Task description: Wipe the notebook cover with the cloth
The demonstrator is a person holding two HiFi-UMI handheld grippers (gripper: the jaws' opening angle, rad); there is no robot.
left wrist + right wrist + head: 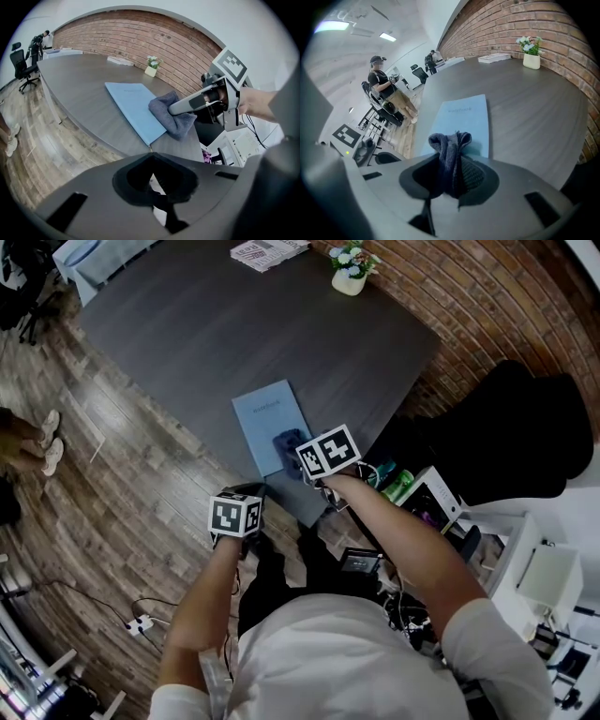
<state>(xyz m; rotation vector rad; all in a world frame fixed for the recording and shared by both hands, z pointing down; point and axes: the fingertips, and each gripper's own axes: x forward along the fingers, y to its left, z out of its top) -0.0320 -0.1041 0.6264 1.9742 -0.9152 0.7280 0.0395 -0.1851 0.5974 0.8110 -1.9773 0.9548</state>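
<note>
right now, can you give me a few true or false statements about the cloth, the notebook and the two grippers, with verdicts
1. The right gripper is shut on the cloth. True.
2. The notebook lies on the floor. False: it lies on the dark table, near its edge.
3. The left gripper holds a second cloth. False: nothing is between its jaws, which are together.
4. The cloth sits on the notebook's near end. True.
5. A flower pot stands at the table's far side. True.
</note>
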